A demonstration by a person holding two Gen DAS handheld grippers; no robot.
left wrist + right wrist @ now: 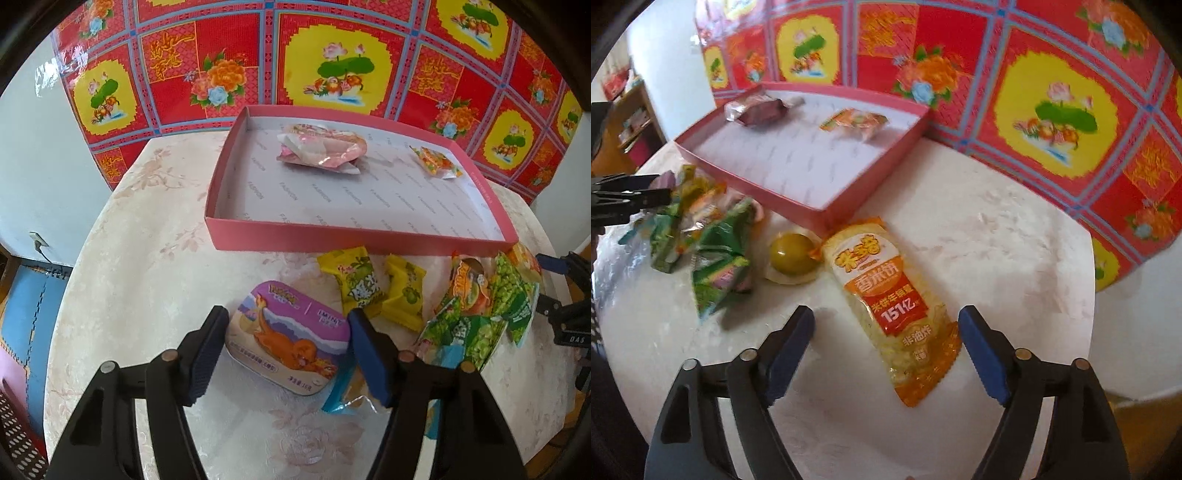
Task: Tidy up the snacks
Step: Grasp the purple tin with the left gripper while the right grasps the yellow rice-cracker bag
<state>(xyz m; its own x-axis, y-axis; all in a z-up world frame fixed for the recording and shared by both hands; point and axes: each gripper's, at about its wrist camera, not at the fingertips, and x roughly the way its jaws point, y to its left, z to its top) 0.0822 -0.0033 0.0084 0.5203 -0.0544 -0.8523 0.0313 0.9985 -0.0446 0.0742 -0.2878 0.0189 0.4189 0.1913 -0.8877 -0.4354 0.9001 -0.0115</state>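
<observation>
A pink tray stands at the back of the table and holds a pink packet and a small orange packet. My left gripper is open, its jaws on either side of a purple mint tin that lies on the table. Yellow candy packets and green packets lie to its right. My right gripper is open over the lower end of an orange rice-cracker packet. The tray lies beyond it.
A round yellow-green jelly cup and green packets lie left of the rice-cracker packet. A red and yellow floral sheet covers the wall behind the table. The table edge curves close on the right.
</observation>
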